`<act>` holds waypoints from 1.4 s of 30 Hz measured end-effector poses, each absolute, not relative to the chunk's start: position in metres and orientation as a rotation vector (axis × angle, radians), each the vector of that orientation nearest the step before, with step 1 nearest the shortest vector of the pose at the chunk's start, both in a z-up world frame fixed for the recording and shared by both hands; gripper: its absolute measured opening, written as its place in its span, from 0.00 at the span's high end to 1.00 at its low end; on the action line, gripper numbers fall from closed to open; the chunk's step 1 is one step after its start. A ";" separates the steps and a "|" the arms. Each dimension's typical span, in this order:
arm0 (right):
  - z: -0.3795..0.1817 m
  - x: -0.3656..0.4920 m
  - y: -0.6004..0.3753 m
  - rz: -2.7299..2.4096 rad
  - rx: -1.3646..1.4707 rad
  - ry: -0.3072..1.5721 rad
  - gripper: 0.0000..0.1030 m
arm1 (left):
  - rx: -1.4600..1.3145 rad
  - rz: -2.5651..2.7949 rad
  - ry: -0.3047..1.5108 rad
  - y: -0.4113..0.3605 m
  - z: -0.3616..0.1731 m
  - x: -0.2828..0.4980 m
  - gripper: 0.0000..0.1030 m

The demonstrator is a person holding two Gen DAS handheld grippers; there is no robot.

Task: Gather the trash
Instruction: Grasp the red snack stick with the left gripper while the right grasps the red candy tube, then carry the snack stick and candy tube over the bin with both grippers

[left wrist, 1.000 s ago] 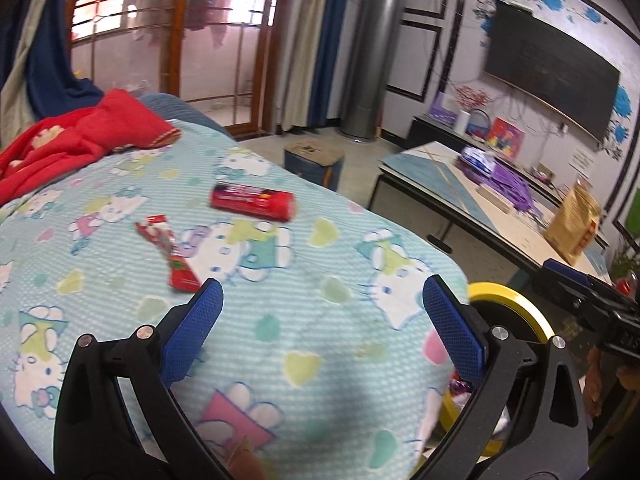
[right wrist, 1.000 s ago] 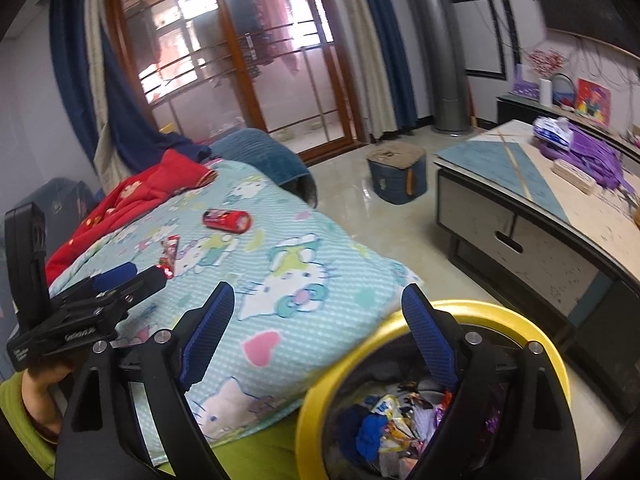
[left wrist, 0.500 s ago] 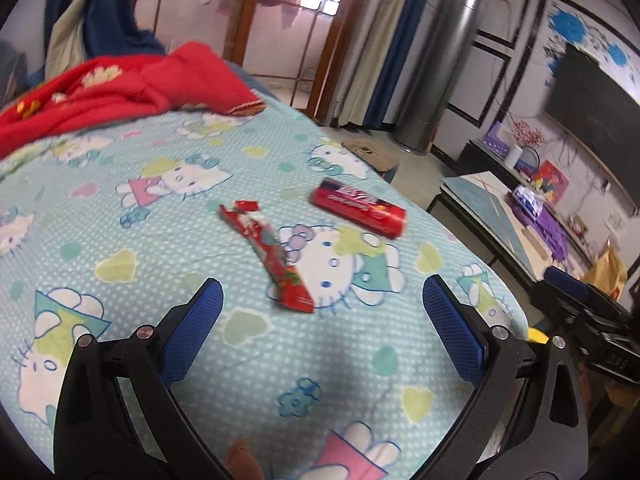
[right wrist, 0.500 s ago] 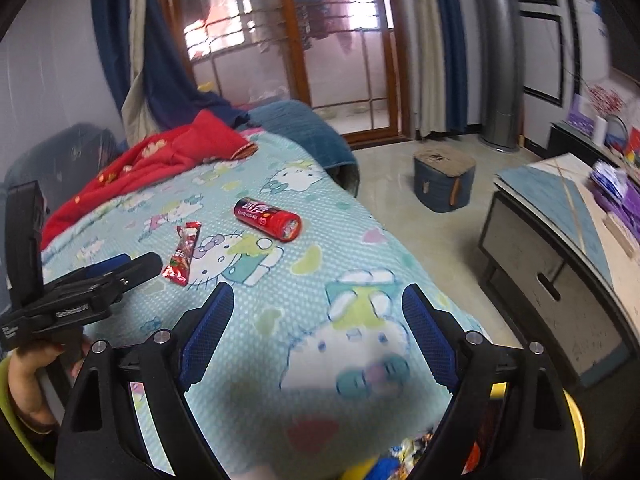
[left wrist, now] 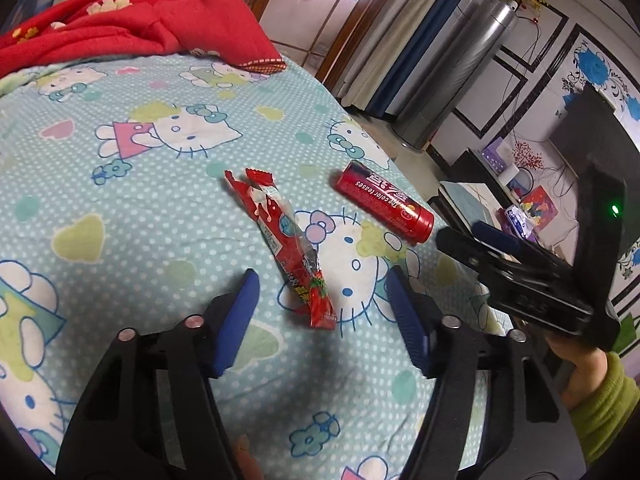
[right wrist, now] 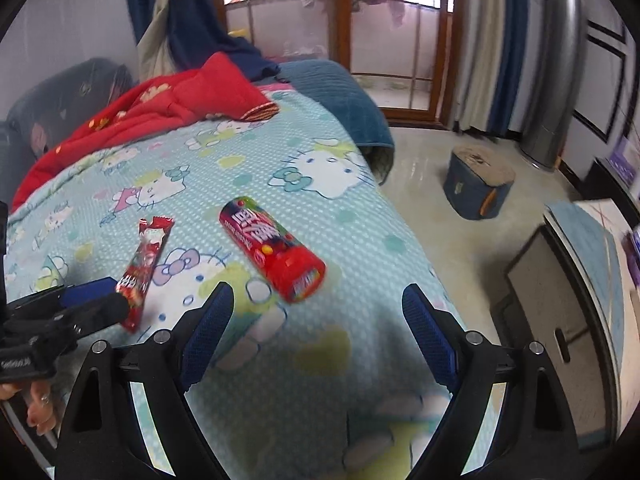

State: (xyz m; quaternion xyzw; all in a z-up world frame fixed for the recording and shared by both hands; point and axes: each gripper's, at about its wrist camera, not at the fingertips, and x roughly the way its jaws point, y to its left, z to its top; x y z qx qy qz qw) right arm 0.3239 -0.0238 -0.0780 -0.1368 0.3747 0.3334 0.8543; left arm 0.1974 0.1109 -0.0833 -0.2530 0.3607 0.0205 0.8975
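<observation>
Left wrist view: two pieces of trash lie flat on the bed (left wrist: 132, 216), which is covered by a cartoon-cat sheet. Taking the red snack wrapper (left wrist: 286, 246) as the landmark, the red blanket (left wrist: 132, 20) is bunched well beyond it at the far left, and the red candy tube (left wrist: 386, 208) lies on its side just to its right, apart from it. The left gripper (left wrist: 320, 316) points down at the wrapper's near end, which sits between the fingers (left wrist: 236, 320); the pads do not touch it, and the fingers hold nothing. They stand about half open and have just been closing. Judged from this alignment, the wrapper is the left hand's target. To the right of the tube, the right gripper (left wrist: 480, 248) comes in from the side, held by a hand in a green sleeve (left wrist: 600, 396).

Right wrist view: the wrapper (right wrist: 146, 266) lies at the left with the left gripper's tips over its near end. The tube (right wrist: 276, 254) lies to its right, just ahead of the right gripper (right wrist: 316, 328), whose fingers (right wrist: 206, 328) are spread wide and empty. Judged so, the tube is this hand's target.

Against the earlier frames, both items now sit larger and nearer in each view. The yellow-rimmed bin, then visible under the right gripper, is out of sight.
</observation>
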 end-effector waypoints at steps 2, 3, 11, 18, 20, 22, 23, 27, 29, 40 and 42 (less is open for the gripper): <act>-0.080 0.329 -0.016 0.714 -0.310 0.792 0.19 | -0.533 0.037 0.764 0.111 -0.088 0.200 0.55; -0.081 0.332 -0.011 0.722 -0.320 0.794 0.19 | -0.533 0.036 0.768 0.110 -0.089 0.201 0.56; -0.090 0.349 0.012 0.745 -0.341 0.828 0.25 | -0.556 0.032 0.774 0.115 -0.093 0.199 0.71; -0.102 0.351 0.022 0.773 -0.314 0.873 0.49 | -0.598 0.039 0.774 0.122 -0.096 0.194 0.83; -0.105 0.346 0.023 0.758 -0.331 0.864 0.54 | -0.598 0.037 0.776 0.121 -0.096 0.194 0.85; -0.104 0.340 0.020 0.749 -0.329 0.852 0.61 | -0.603 0.032 0.778 0.123 -0.097 0.193 0.88; -0.104 0.338 0.018 0.748 -0.317 0.853 0.67 | -0.609 0.031 0.778 0.124 -0.098 0.193 0.89; -0.103 0.327 0.003 0.727 -0.252 0.871 0.71 | -0.618 0.026 0.778 0.124 -0.098 0.191 0.92; -0.101 0.318 -0.007 0.719 -0.222 0.872 0.71 | -0.614 0.023 0.778 0.123 -0.097 0.189 0.92; -0.103 0.259 -0.063 0.678 -0.077 0.867 0.71 | -0.516 -0.030 0.751 0.100 -0.083 0.172 0.93; -0.100 0.249 -0.078 0.667 -0.047 0.850 0.71 | -0.475 -0.036 0.737 0.091 -0.078 0.168 0.93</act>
